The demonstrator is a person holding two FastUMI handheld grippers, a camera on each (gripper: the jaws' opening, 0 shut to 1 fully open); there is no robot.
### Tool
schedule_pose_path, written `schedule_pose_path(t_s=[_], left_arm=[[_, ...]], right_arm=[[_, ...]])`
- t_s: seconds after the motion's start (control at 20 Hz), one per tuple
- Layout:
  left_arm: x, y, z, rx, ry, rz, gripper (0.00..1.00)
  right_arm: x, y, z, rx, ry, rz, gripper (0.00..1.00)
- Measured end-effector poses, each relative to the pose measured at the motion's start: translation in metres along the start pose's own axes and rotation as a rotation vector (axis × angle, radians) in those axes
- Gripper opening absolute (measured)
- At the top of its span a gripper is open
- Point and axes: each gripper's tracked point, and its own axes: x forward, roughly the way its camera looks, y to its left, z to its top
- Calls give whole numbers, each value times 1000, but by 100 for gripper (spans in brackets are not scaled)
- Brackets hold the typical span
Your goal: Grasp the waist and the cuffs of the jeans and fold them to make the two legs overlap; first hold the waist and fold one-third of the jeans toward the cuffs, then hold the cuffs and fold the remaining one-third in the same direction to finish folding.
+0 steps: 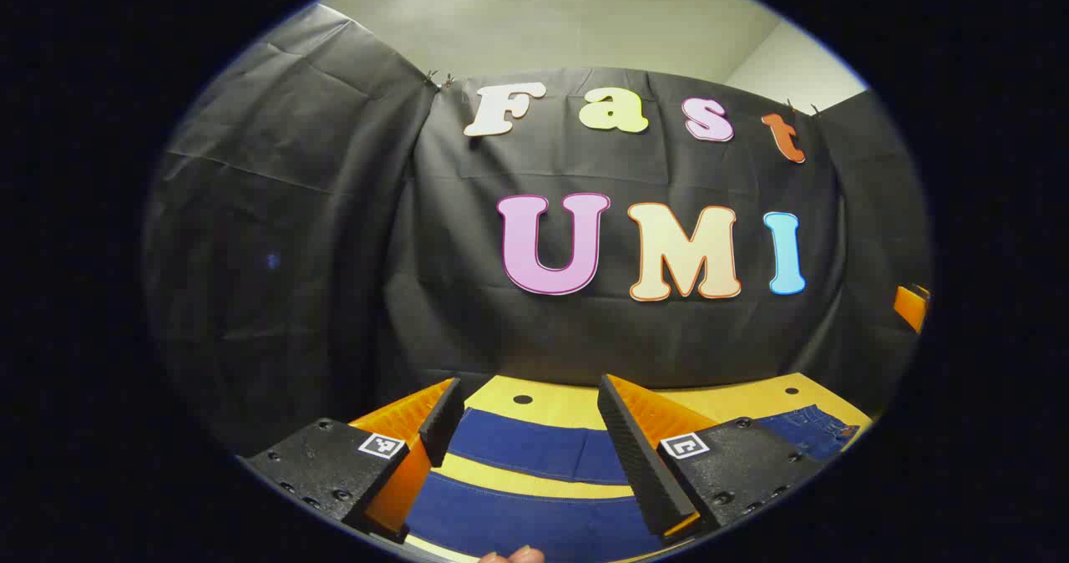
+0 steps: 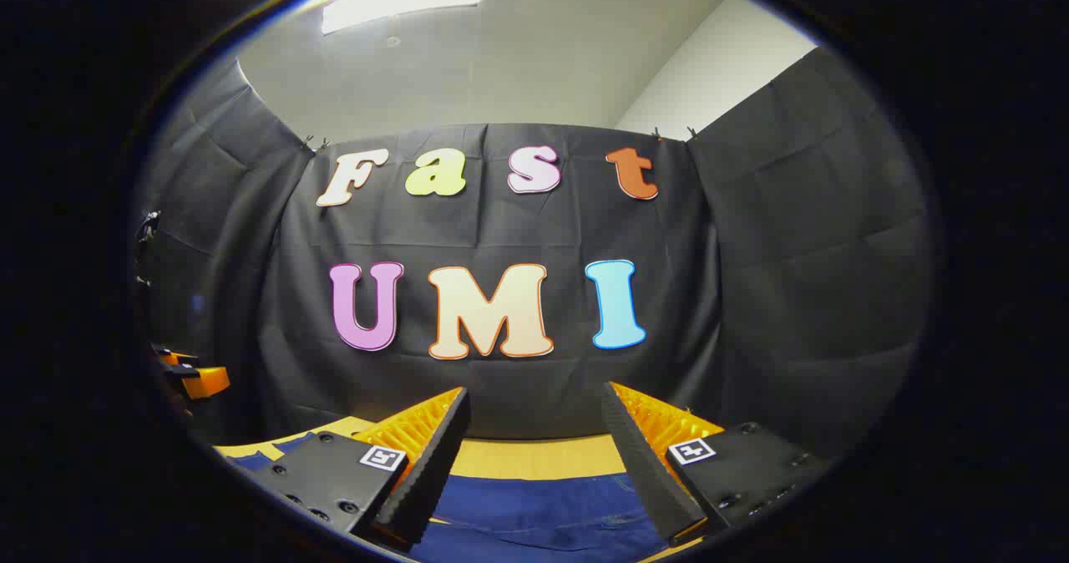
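Dark blue jeans lie flat on a yellow table. In the left gripper view their two legs [image 1: 534, 450] run across under my left gripper [image 1: 528, 417], with a strip of table between them; the waist end [image 1: 808, 429] shows at the right. My left gripper hovers above the legs, open, nothing between its fingers. In the right gripper view the jeans [image 2: 543, 504] lie below my right gripper [image 2: 536, 417], which is also open and holds nothing. The left gripper [image 2: 194, 377] appears small at the left edge of the right gripper view.
The yellow table [image 1: 551, 400] has small dark holes and ends at the black cloth wall close behind. A fingertip [image 1: 514, 555] shows at the bottom of the left gripper view. An orange part of the other gripper [image 1: 912, 304] shows at the right edge.
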Motion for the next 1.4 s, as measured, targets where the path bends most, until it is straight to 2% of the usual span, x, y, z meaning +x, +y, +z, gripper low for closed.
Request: schedule_pose_path(t_s=[0.2, 0.25, 0.3, 0.4, 0.8, 1.0, 1.1, 1.2, 1.35, 1.4], left_arm=[[-1, -1, 7, 13, -23, 4, 94], [-1, 0, 8, 14, -27, 5, 96], [-1, 0, 9, 15, -29, 2, 94], [-2, 2, 5, 21, -25, 7, 94], [-1, 12, -7, 35, 7, 20, 94], [-3, 14, -21, 147, 33, -23, 94], [-2, 18, -29, 220, 50, -49, 99], [-2, 20, -39, 277, 79, -79, 92], [-2, 25, -59, 419, 124, -138, 100], [-2, 28, -65, 470, 138, -155, 95]], right_arm=[[4, -4, 2, 13, -9, -11, 96], [4, -4, 1, 12, -6, -10, 95], [4, -6, 0, 9, -7, -10, 96], [4, -7, -2, 2, -4, -7, 98], [6, -6, -10, -5, 13, 1, 96], [5, -20, -21, -59, 41, 8, 97], [4, -32, -24, -80, 47, -4, 99], [4, -44, -29, -85, 62, -20, 98], [3, -56, -29, -84, 71, -38, 98], [3, -60, -31, -89, 71, -43, 99]])
